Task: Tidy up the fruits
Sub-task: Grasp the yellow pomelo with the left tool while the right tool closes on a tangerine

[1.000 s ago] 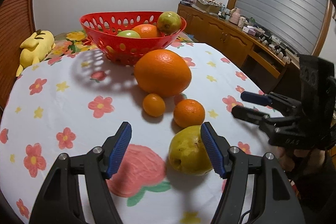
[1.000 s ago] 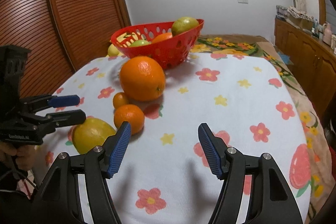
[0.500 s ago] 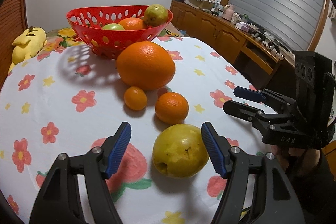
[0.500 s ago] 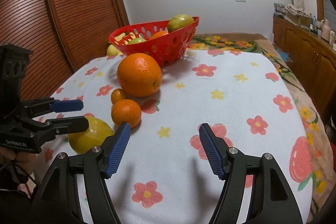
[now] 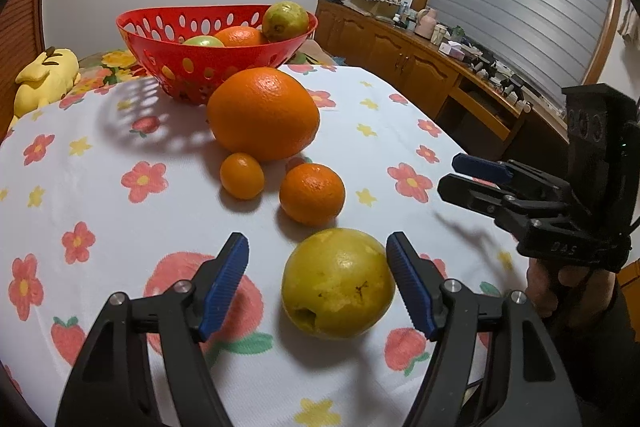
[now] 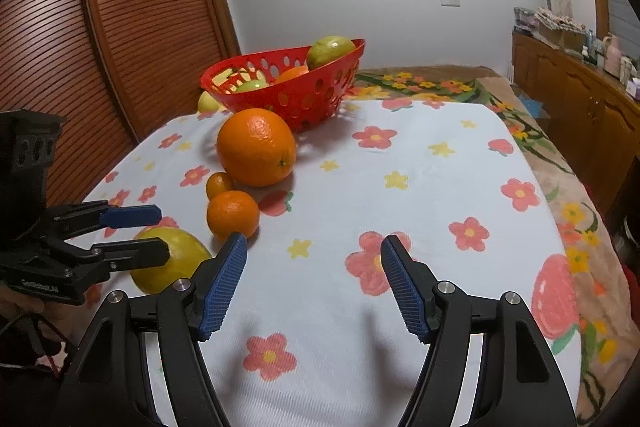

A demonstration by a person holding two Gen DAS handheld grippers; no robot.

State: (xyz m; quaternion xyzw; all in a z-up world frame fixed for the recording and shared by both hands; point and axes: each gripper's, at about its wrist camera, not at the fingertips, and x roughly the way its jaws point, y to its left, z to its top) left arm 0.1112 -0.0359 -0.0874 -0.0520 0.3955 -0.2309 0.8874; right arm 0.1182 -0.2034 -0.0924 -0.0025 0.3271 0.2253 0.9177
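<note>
We are holding our left gripper with its fingers spread wide around the yellow pear, which is sitting on the flowered tabletop close against the right-hand finger. Beyond it are lying a small orange, a tiny orange and a large orange, with the red basket behind them holding more fruit. Our right gripper is hovering over bare cloth, fingers spread, gripping nothing.
</note>
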